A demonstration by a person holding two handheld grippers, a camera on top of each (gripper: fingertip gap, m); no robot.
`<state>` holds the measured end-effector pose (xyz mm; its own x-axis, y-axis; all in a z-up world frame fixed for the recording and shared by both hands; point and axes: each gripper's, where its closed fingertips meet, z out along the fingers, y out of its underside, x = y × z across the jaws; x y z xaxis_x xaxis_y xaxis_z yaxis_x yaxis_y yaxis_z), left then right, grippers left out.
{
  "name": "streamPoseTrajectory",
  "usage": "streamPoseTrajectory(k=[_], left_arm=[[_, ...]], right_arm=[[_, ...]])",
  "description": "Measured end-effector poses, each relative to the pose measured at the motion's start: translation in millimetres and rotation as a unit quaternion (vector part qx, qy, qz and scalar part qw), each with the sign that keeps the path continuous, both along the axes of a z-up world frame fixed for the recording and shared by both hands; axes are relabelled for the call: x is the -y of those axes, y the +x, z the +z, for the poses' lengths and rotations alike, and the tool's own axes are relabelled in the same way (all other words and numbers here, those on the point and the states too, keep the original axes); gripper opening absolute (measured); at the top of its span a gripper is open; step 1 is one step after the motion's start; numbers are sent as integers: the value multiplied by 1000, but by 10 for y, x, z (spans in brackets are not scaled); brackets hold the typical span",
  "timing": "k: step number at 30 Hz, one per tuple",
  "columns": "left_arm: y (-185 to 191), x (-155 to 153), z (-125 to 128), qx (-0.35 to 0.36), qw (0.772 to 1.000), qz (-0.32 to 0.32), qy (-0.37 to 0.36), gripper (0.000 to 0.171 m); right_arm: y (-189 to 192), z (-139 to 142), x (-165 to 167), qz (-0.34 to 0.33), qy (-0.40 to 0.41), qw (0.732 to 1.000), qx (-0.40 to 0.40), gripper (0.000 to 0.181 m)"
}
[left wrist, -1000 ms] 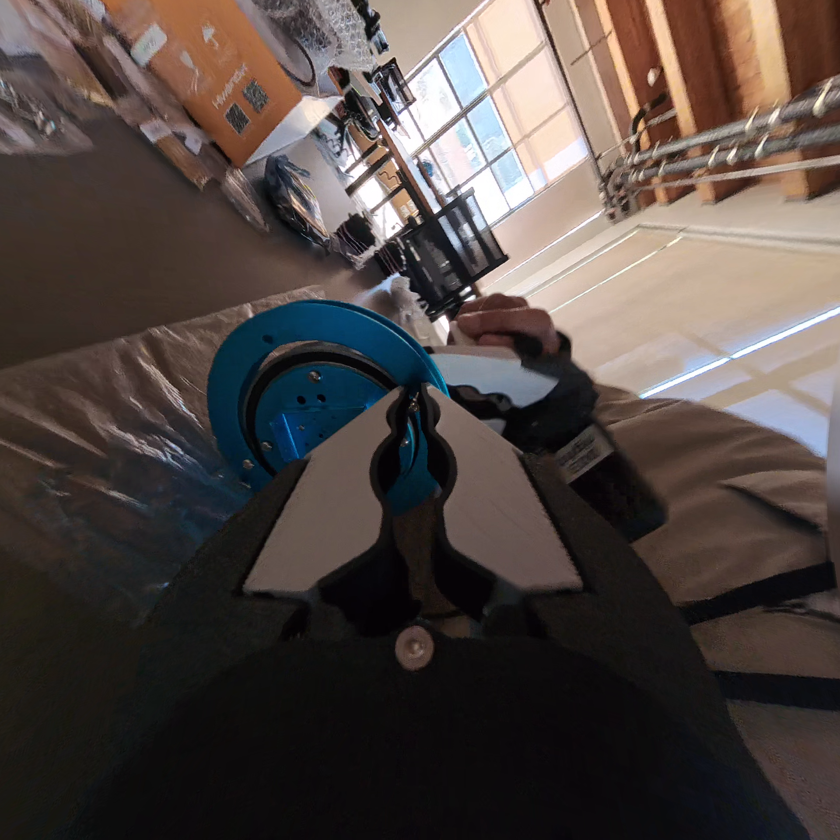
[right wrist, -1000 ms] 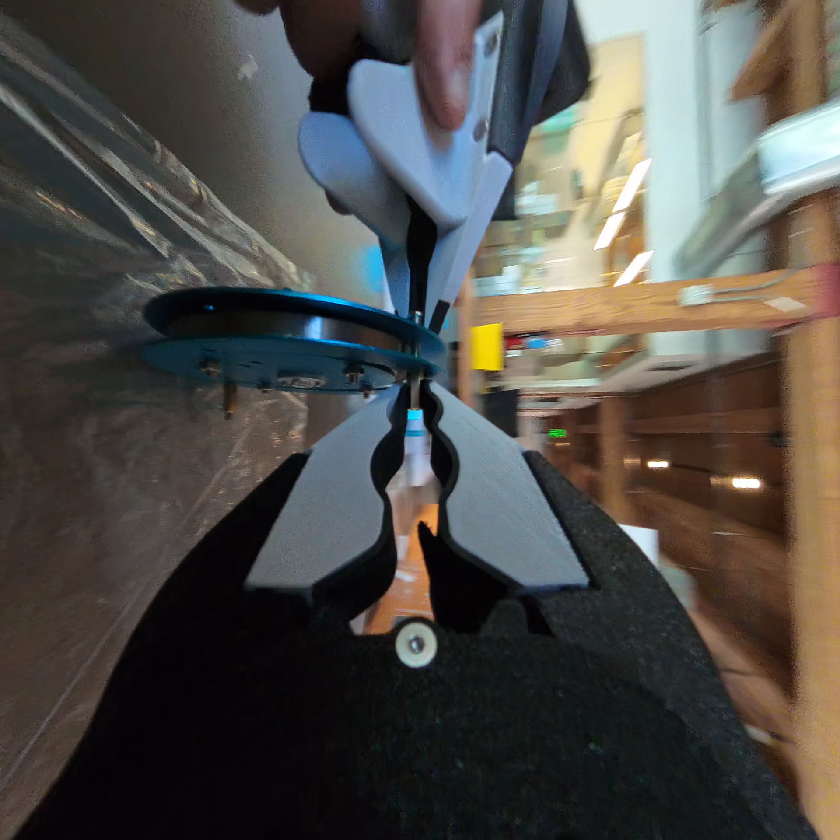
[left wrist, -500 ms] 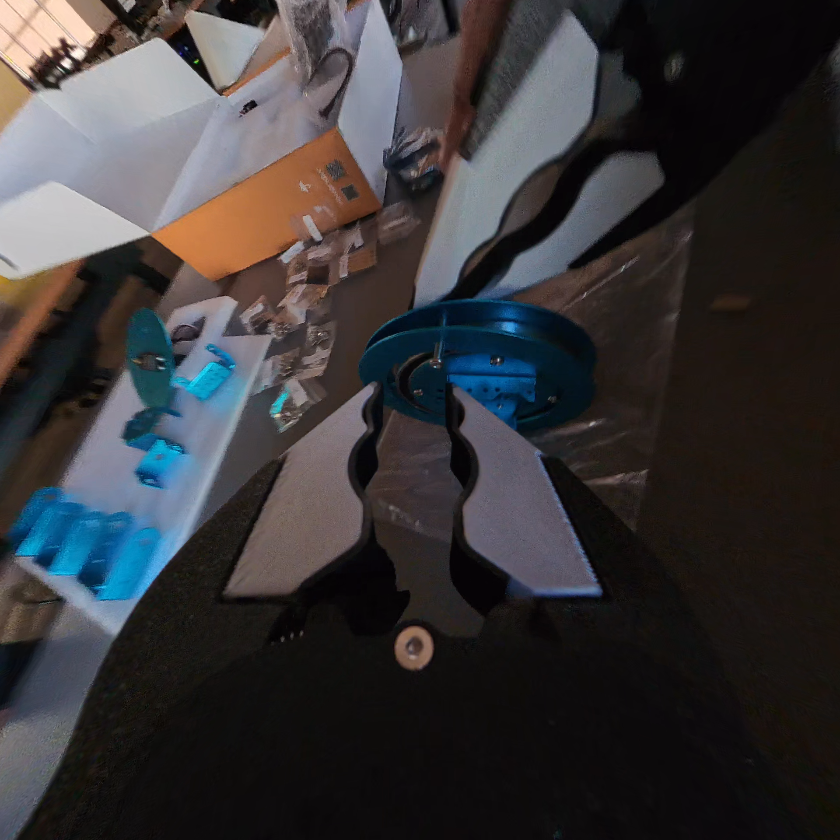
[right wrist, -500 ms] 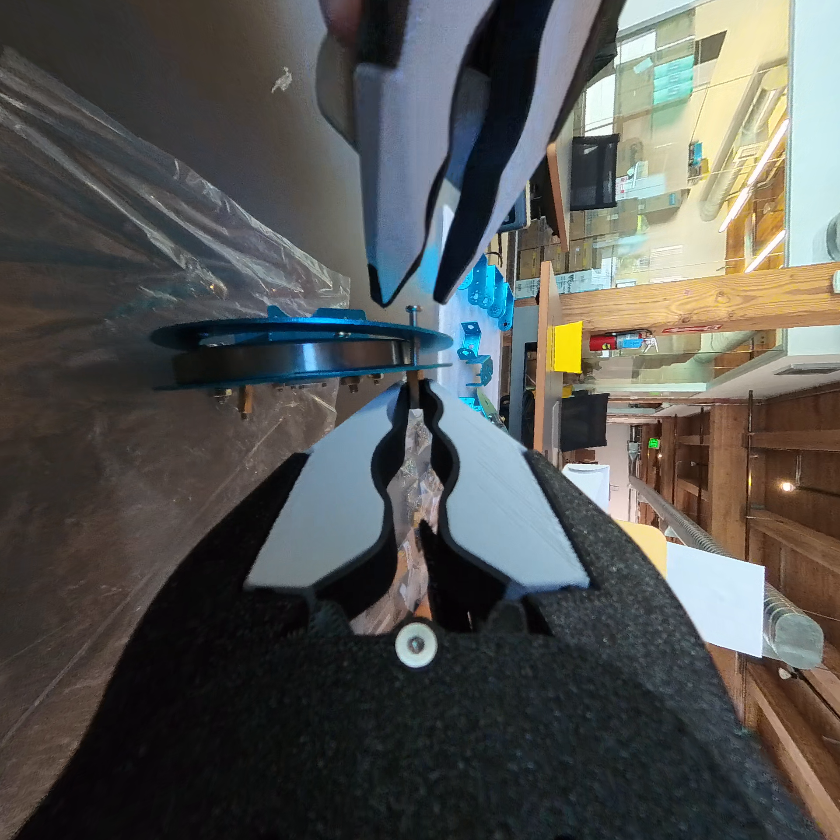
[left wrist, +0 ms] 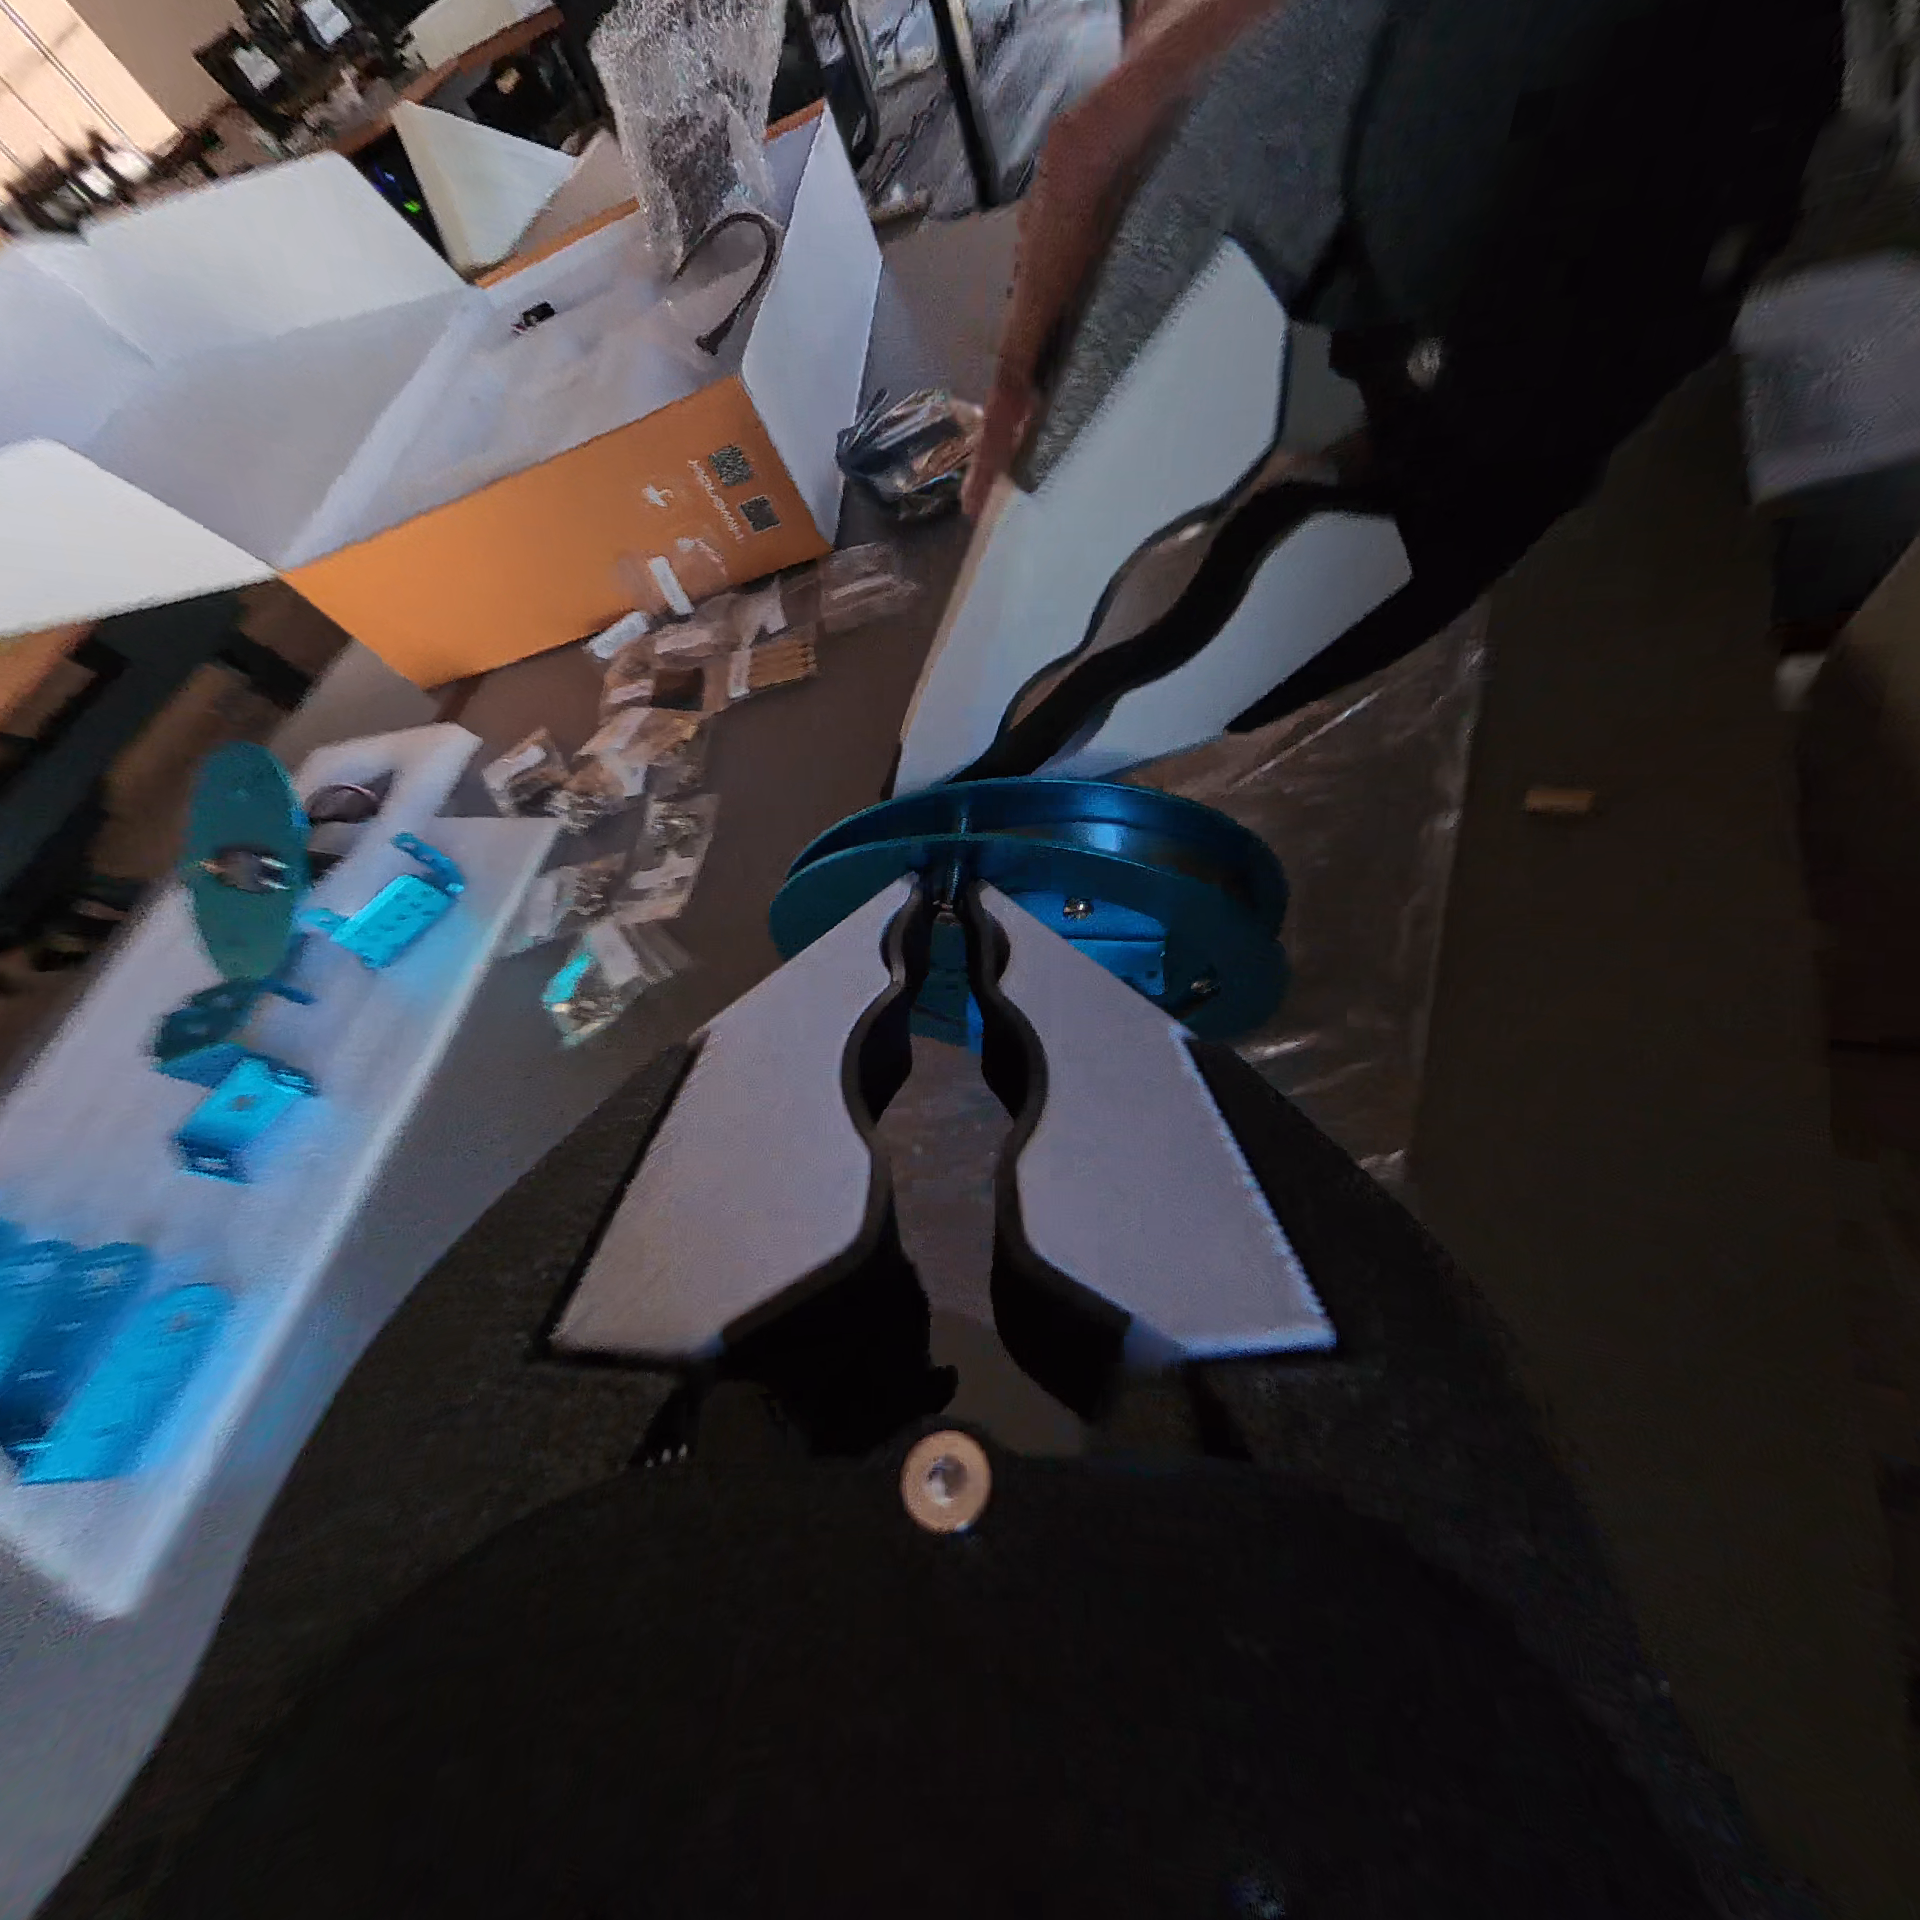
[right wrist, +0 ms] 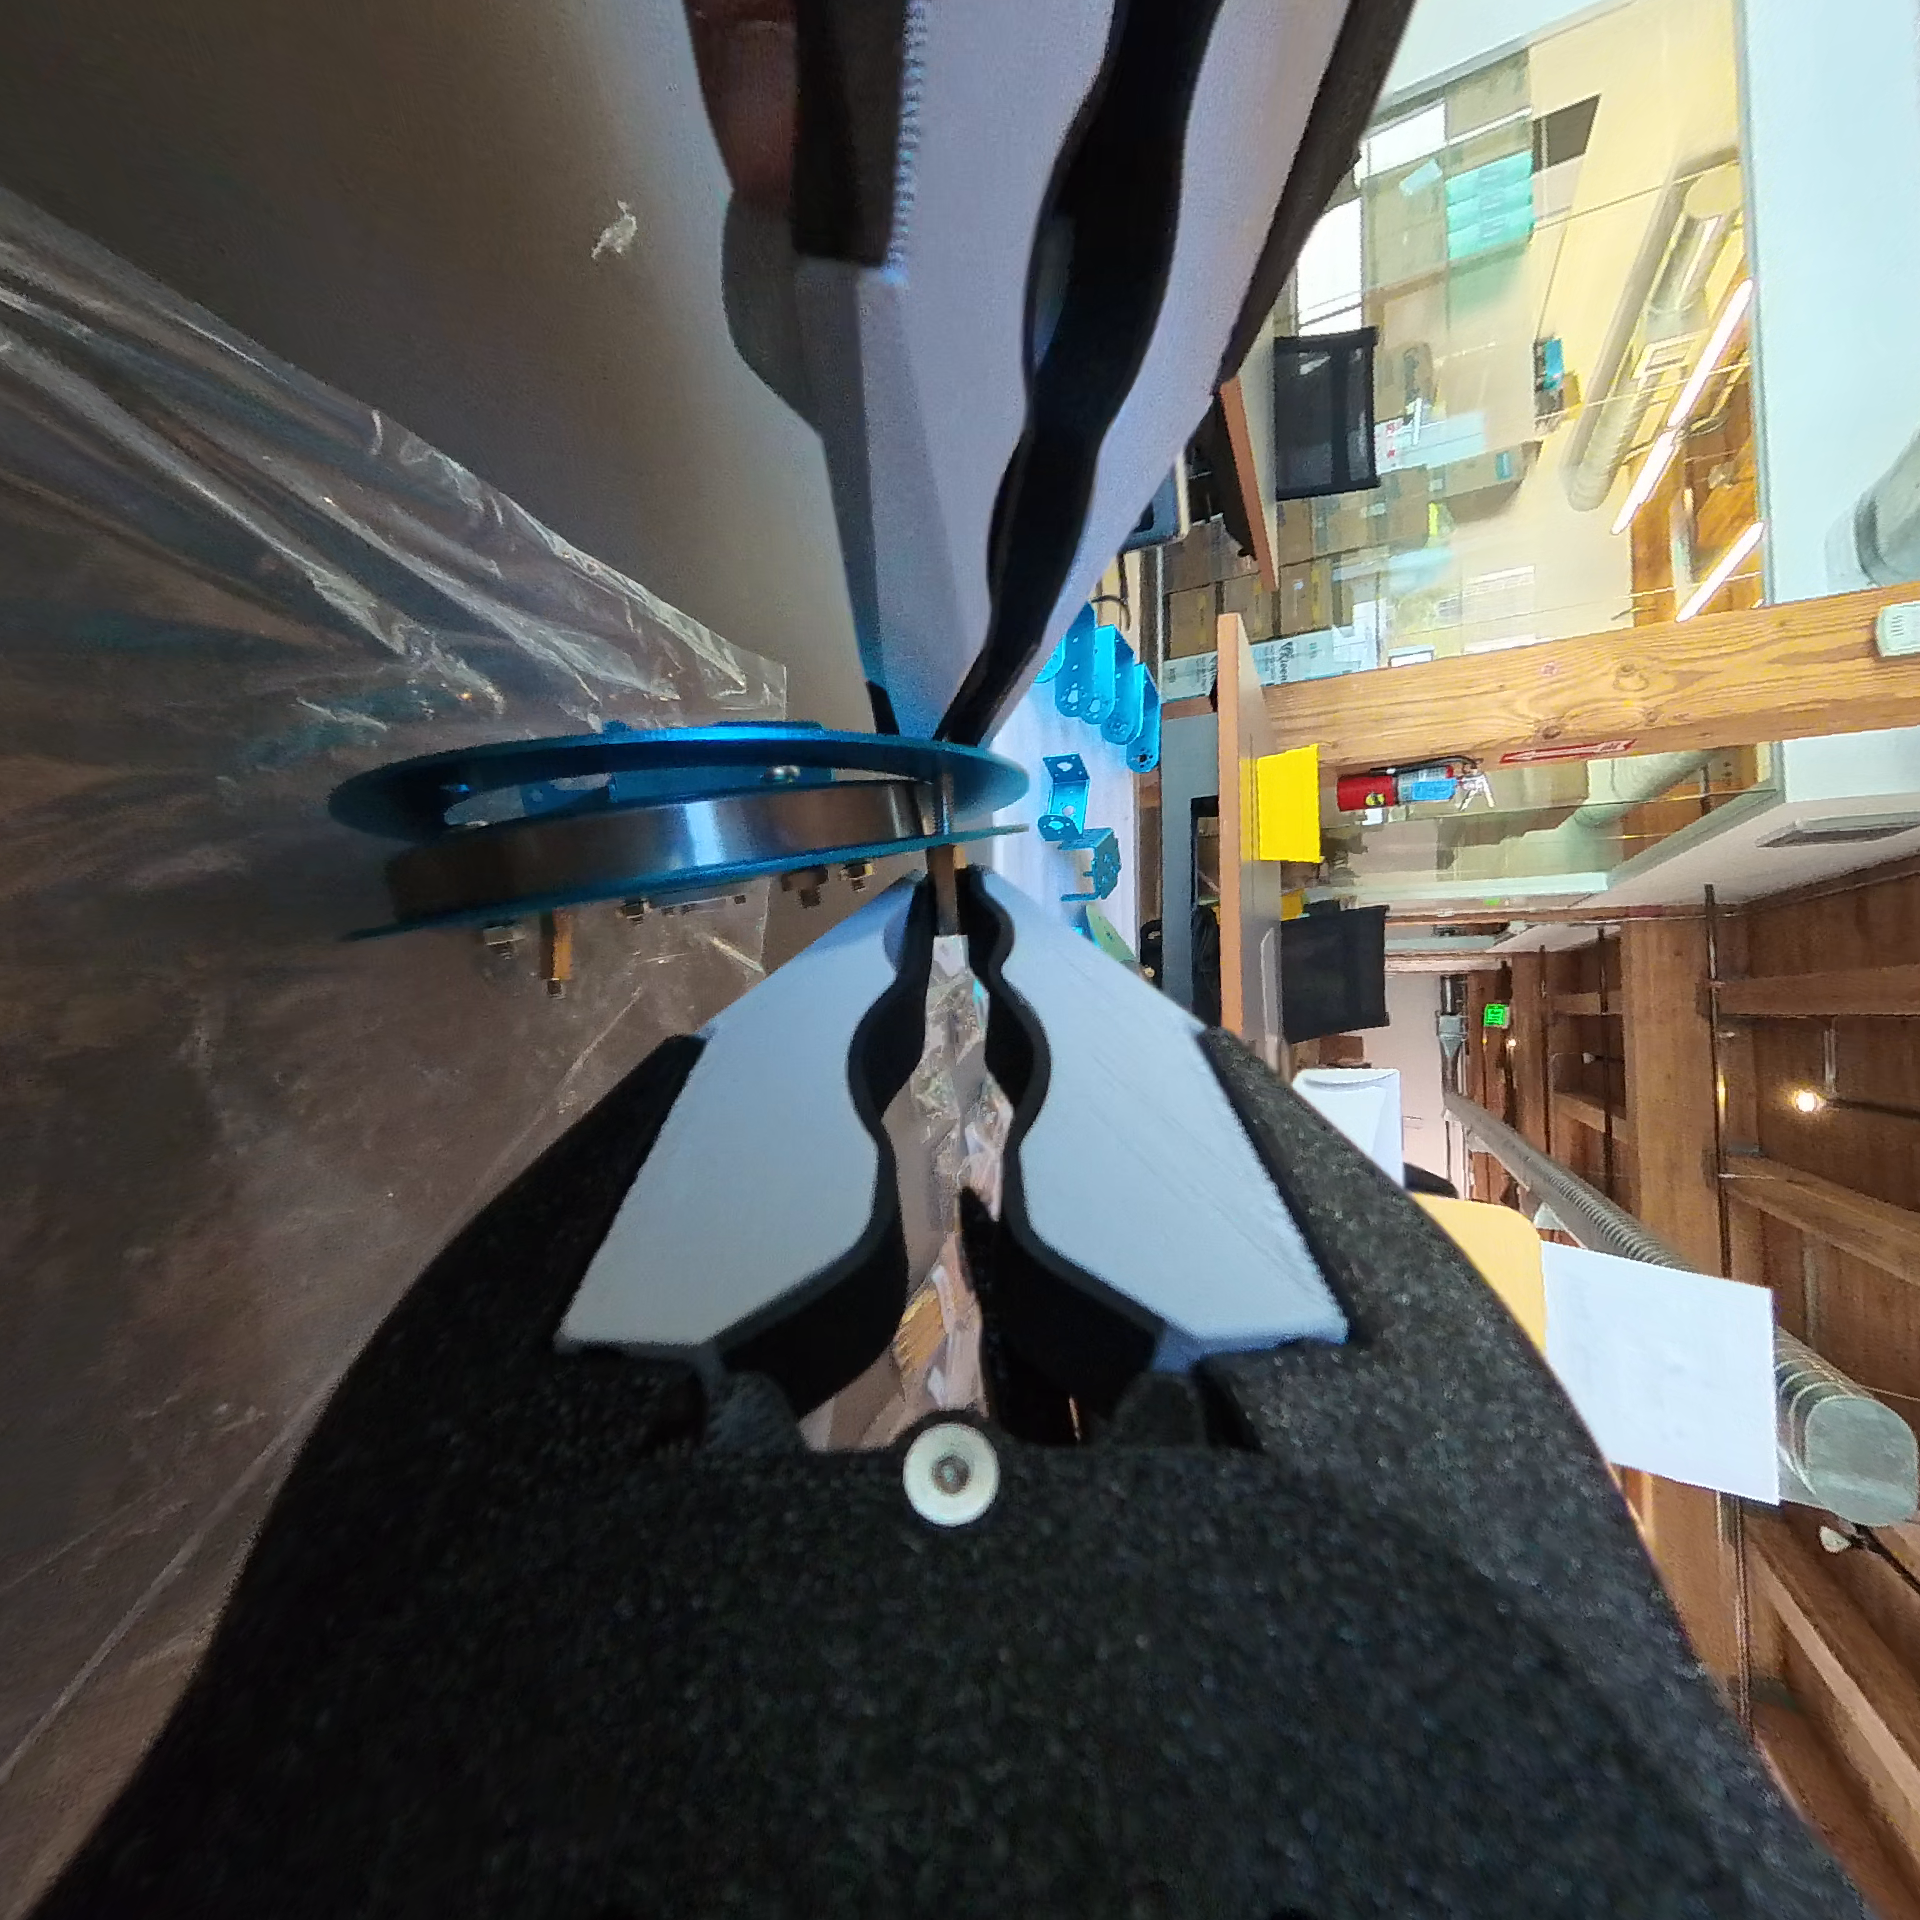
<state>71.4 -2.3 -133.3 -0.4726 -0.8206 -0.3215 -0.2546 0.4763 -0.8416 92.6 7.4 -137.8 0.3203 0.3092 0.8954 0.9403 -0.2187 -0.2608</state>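
Note:
A blue two-plate disc assembly [left wrist: 1091, 842] with a steel ring between its plates lies over a clear plastic bag [left wrist: 1351, 790] on the brown table. My left gripper [left wrist: 945, 896] is closed on a small screw [left wrist: 948, 902] at the disc's rim. The right gripper [left wrist: 966, 774] meets the same spot from the far side. In the right wrist view, my right gripper [right wrist: 943, 883] is shut on a brass standoff [right wrist: 948, 878] under the disc [right wrist: 665, 800]. There the left gripper [right wrist: 914, 727] pinches the rim from above. A second standoff [right wrist: 558, 951] sticks out of the lower plate.
An open orange and white box [left wrist: 540, 551] stands at the back left. A white foam tray [left wrist: 499, 862] with several blue metal parts lies at the left. Small bags of hardware [left wrist: 665, 707] are strewn between them. A person's forearm [left wrist: 1070, 239] reaches in from above. Blue brackets [right wrist: 1101, 696] show behind. Only a small space, under 4 cm, lies between the two pairs of fingers.
My left gripper let go, swung round to face along the table, then came back in and closed on the screw at the rim. The right gripper stayed shut on the standoff.

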Motion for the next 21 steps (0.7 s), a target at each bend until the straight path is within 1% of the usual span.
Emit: streamPoseTrajectory(k=[2, 3, 4, 5, 6, 7, 8, 9, 11, 12, 14, 15, 17, 20, 21], left_arm=[[12, 5, 5, -22, 994, 2, -105, 3], [17, 9, 7, -33, 985, 5, -172, 3], [19, 15, 31, -41, 966, 9, -256, 5], [12, 32, 92, -46, 932, 8, -359, 12], [5, 30, 152, -49, 886, 10, -461, 20], [4, -1, 188, -42, 834, 20, -549, 21], [-3, -41, 210, -22, 786, 33, -617, 20], [-15, -90, 214, 8, 745, 53, -664, 20], [-46, -227, 189, 74, 687, 115, -714, 21], [-72, -293, 193, 106, 665, 141, -726, 21], [-103, -385, 234, 155, 624, 186, -743, 32], [-91, -378, 231, 160, 613, 205, -746, 35], [-35, -308, 156, 156, 604, 244, -743, 37], [24, -67, 128, 148, 614, 226, -742, 42], [31, -21, 137, 152, 624, 221, -734, 43]], right_arm=[[11, 6, -3, 2, 11, 1000, 1, 5], [21, 7, -3, 2, 15, 1000, -1, 4], [33, 5, -4, 0, 19, 1000, -4, 4], [50, 6, -4, -3, 22, 1000, -9, 4], [66, 6, -2, -4, 27, 1000, -13, 4], [83, 6, 1, -6, 33, 999, -18, 5], [102, 6, 4, -10, 40, 999, -24, 4], [124, 6, 10, -14, 45, 998, -30, 4], [178, 0, 19, -27, 56, 997, -44, 5], [194, -2, 26, -30, 61, 997, -48, 4], [213, -2, 38, -35, 69, 996, -52, 5], [220, -3, 39, -39, 72, 995, -55, 4], [207, 1, 36, -39, 78, 994, -61, 4], [180, 12, 27, -36, 85, 994, -50, 5], [170, 15, 26, -35, 88, 994, -47, 5]])
